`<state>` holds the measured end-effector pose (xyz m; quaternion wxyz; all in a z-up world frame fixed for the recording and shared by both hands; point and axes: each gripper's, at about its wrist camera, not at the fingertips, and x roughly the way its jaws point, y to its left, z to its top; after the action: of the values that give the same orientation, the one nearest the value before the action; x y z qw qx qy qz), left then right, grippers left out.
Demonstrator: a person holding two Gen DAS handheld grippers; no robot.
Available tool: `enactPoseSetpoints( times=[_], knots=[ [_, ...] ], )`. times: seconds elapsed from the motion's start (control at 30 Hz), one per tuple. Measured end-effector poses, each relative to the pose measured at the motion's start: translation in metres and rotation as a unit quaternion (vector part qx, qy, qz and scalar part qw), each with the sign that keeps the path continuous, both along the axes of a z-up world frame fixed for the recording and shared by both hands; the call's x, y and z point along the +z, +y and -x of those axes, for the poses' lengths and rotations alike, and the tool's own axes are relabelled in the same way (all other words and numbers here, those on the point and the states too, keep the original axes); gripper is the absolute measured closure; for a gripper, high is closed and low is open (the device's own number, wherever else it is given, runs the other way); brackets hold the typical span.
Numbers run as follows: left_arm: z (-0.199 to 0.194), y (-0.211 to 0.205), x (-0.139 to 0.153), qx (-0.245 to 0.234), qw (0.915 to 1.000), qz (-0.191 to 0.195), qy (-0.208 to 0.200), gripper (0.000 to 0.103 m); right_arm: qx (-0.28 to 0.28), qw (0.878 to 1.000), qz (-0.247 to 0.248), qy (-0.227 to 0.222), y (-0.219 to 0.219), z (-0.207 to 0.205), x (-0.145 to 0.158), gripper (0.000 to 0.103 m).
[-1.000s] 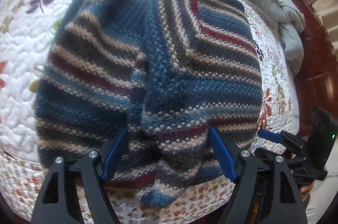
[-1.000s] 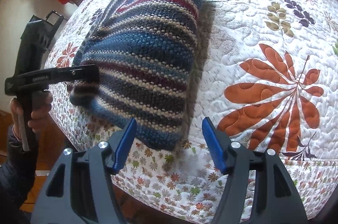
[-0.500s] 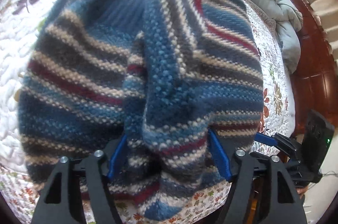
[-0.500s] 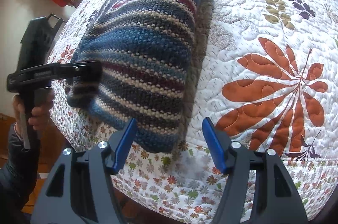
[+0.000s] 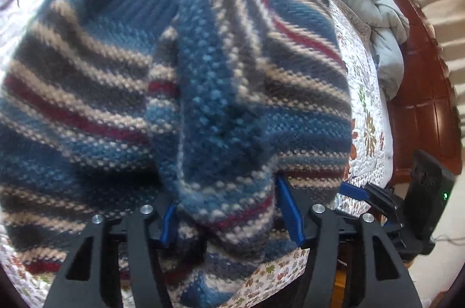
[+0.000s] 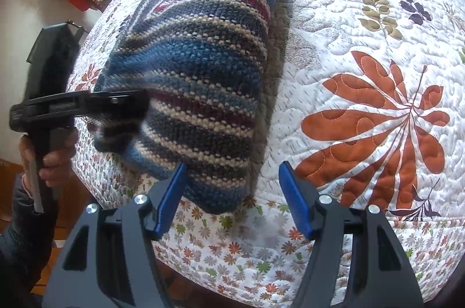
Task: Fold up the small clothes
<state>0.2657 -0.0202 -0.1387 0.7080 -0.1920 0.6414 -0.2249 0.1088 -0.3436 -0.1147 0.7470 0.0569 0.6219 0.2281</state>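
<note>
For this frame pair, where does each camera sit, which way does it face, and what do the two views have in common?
Left wrist: sits on the left gripper, looking steeply down along its fingers, which are closing around a bunched fold of the striped knit sweater; the right gripper shows at the right edge.
Right wrist: sits on the right gripper, looking down at the sweater's near corner and the floral quilt; its open fingers hold nothing. The left gripper and the hand holding it show at left.
Shared: sweater, quilt, each other's gripper.
</note>
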Motion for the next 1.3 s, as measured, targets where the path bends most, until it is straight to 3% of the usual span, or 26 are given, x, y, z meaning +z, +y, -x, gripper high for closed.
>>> enactPoseSetpoints(
  times=[0.03,0.1,0.17,0.33,0.5,0.67,0.77,0.93,1.13,1.23,1.3],
  knots=[
    [0.0,0.0,0.0,0.004,1.0,0.002,0.0,0.051,0.001,1.0,0.001,-0.001,0.0,0.0,0.001,0.038],
    [0.003,0.003,0.005,0.007,0.9999,0.012,-0.005,0.073,0.002,1.0,0.005,-0.002,0.002,0.001,0.001,0.038],
    [0.006,0.008,0.012,0.015,0.9997,0.012,-0.015,0.079,0.0,1.0,0.009,-0.002,0.002,0.002,0.003,0.038],
    [0.015,0.025,0.044,0.034,0.9977,0.019,-0.056,0.082,-0.009,1.0,0.009,-0.003,-0.004,0.001,0.007,0.038],
    [0.026,0.051,0.094,0.042,0.9923,0.023,-0.114,0.082,-0.004,1.0,0.013,-0.006,-0.001,0.003,0.009,0.038],
    [0.035,0.085,0.113,0.071,0.9871,0.005,-0.143,0.082,0.001,1.0,0.007,-0.004,0.01,0.006,0.009,0.038],
    [0.041,0.111,0.105,0.096,0.9871,0.005,-0.129,0.082,0.006,1.0,0.01,-0.003,0.017,0.007,0.008,0.038],
    [0.043,0.163,0.058,0.132,0.9878,0.01,-0.081,0.082,0.013,1.0,0.013,-0.001,0.024,0.005,0.007,0.036],
    [0.034,0.155,0.008,0.124,0.9911,-0.014,-0.048,0.08,0.015,1.0,0.021,0.002,0.029,0.005,0.005,0.035],
    [0.035,0.151,0.005,0.116,0.9917,-0.016,-0.053,0.078,0.019,1.0,0.023,0.005,0.037,0.004,0.003,0.035],
    [0.036,0.149,0.011,0.109,0.9926,-0.015,-0.052,0.07,0.021,0.999,0.023,0.007,0.048,0.005,0.001,0.035]
  ],
)
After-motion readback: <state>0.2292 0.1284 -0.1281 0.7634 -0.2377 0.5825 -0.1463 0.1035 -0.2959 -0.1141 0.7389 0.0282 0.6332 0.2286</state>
